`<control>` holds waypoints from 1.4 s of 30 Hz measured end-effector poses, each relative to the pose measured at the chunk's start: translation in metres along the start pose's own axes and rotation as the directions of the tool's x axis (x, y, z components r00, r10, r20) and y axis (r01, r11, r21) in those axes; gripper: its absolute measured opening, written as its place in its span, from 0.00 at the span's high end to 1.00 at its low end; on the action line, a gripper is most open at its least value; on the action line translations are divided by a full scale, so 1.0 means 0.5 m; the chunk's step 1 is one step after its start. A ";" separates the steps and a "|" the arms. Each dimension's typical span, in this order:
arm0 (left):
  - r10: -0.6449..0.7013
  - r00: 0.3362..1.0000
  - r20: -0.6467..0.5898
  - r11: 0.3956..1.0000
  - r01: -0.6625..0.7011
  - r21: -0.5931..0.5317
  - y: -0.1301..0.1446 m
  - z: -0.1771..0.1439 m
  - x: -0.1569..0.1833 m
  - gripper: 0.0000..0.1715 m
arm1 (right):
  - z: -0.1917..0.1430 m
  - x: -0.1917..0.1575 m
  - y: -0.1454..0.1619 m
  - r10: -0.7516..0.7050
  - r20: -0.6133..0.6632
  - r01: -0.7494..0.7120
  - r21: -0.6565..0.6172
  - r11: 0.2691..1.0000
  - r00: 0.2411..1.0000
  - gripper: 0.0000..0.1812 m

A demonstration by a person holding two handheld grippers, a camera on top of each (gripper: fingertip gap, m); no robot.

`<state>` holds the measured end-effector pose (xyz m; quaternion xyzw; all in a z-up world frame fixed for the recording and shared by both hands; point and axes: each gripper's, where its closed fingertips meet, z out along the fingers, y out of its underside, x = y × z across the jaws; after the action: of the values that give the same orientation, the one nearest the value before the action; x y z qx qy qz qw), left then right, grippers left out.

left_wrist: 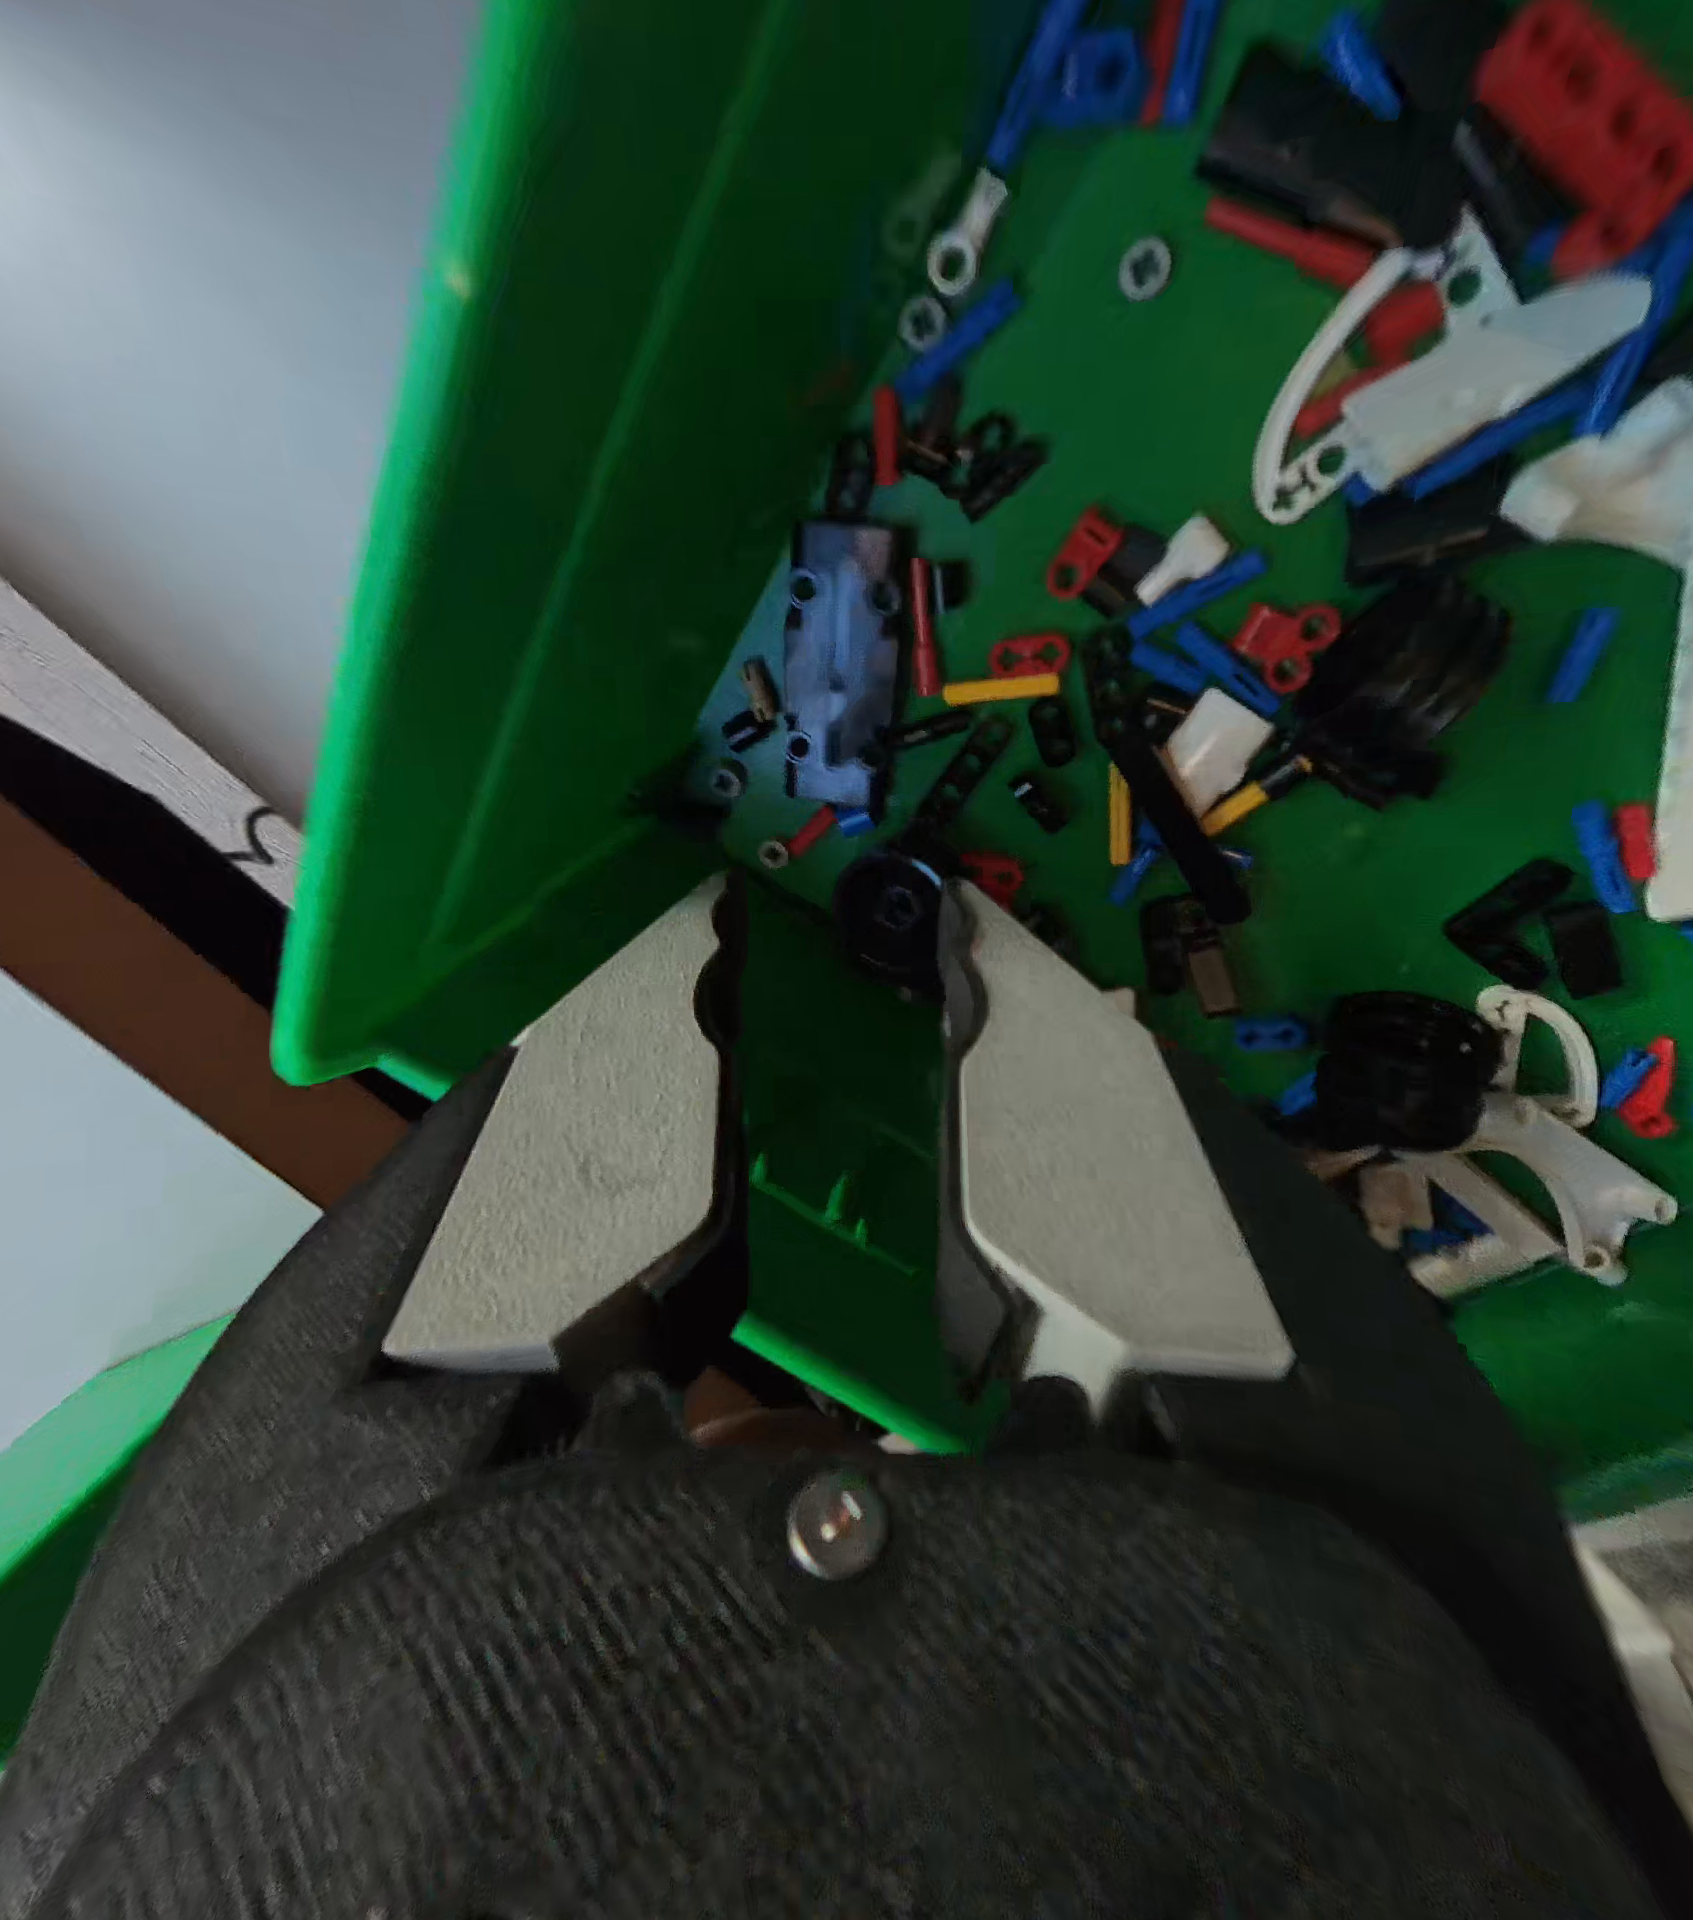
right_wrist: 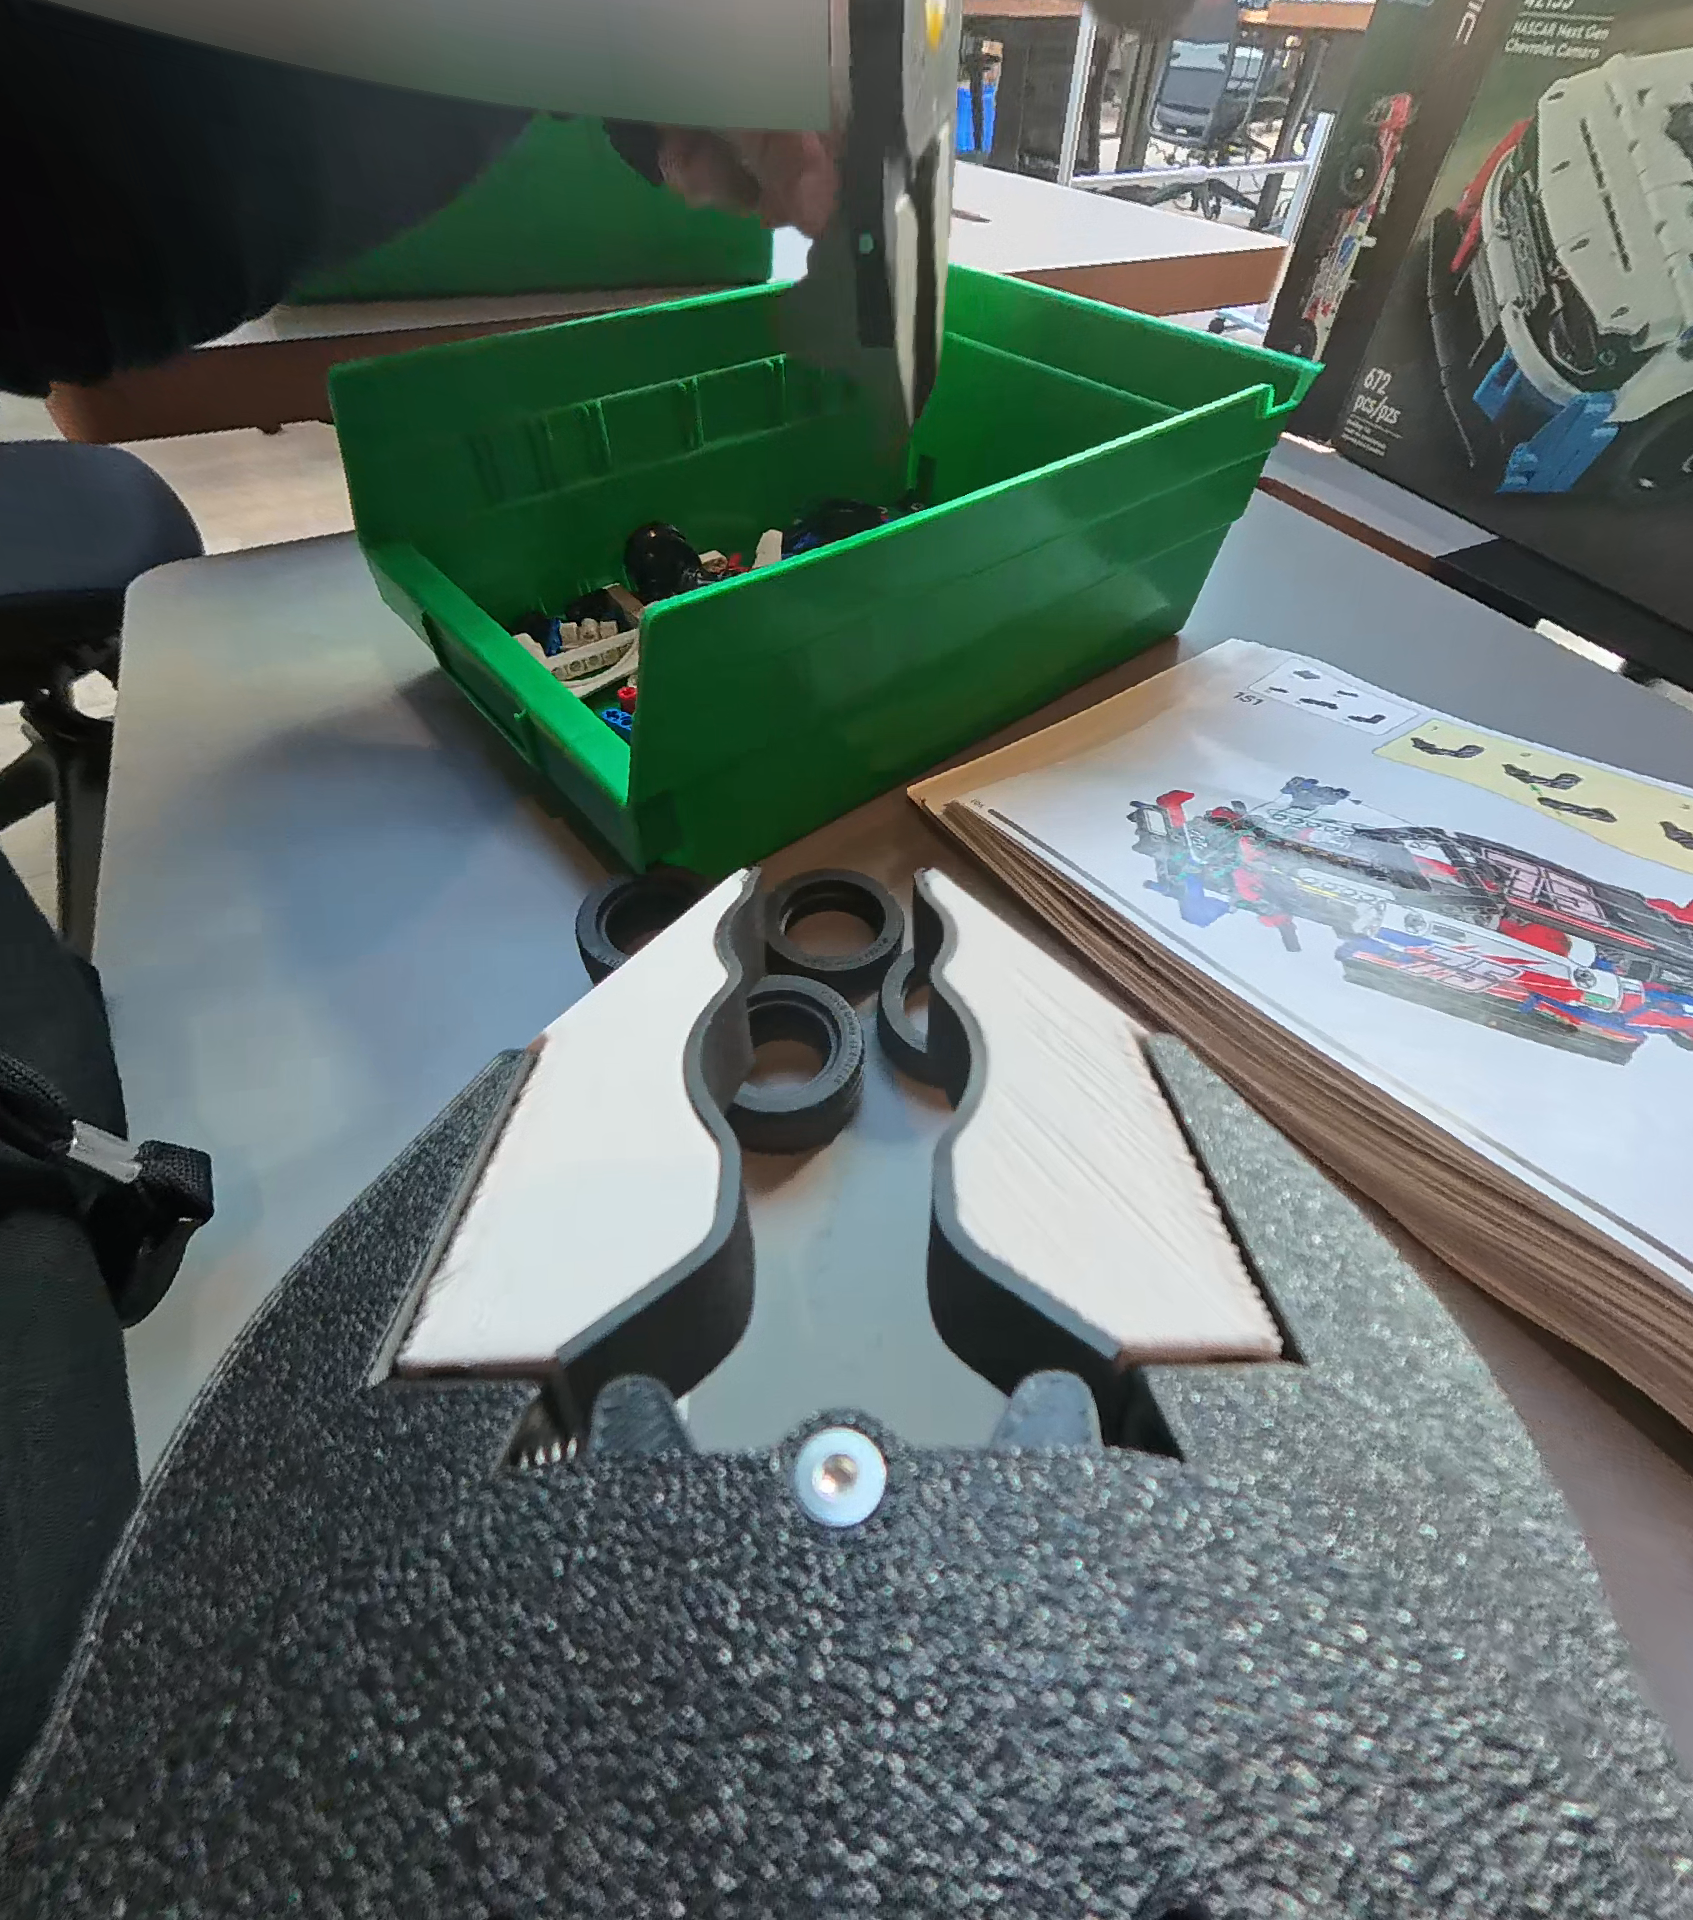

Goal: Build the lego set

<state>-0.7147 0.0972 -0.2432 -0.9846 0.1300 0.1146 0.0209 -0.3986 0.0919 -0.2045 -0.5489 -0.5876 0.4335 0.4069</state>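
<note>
Right wrist view showed a green plastic bin (right_wrist: 925,665) beyond four black rubber tyres (right_wrist: 800,1070) on the table (right_wrist: 322,831). Right gripper (right_wrist: 834,894) fingers stood parted, empty, around them. Left gripper (left_wrist: 837,914) fingers, parted, straddled the bin wall, touching a small black wheel (left_wrist: 889,914).

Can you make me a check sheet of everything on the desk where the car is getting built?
Surface: grey table, partly covered.
Job's things: green bin of loose red, blue, black and white pieces; four black tyres on the table in front of the bin; open instruction booklet to the right of the tyres.
Clutter: set box standing behind the booklet.
Grippers: left gripper reaching into the bin, open, a black wheel hub at its fingertips; right gripper open above the tyres, holding nothing.
Cables: nothing seen.
Surroundings: dark chair to the left, another table behind.
</note>
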 end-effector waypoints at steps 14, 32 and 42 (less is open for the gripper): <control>0.242 0.969 -0.054 0.970 -0.242 -0.009 -0.012 0.010 0.016 0.94 | -0.016 0.005 0.005 0.011 -0.016 -0.011 0.017 1.000 1.000 0.85; 0.429 0.893 -0.135 0.894 -0.442 -0.080 0.009 0.075 0.037 0.94 | -0.022 0.010 0.010 0.022 -0.020 -0.022 0.023 1.000 1.000 0.85; 0.410 0.909 -0.071 0.911 -0.412 -0.022 -0.003 0.060 0.032 0.95 | -0.022 0.012 0.013 0.025 -0.023 -0.025 0.018 1.000 0.999 0.85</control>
<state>-0.7061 0.0966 -0.2759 -0.9386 0.3328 0.0867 -0.0260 -0.3864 0.0986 -0.2073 -0.5575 -0.5719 0.4374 0.4132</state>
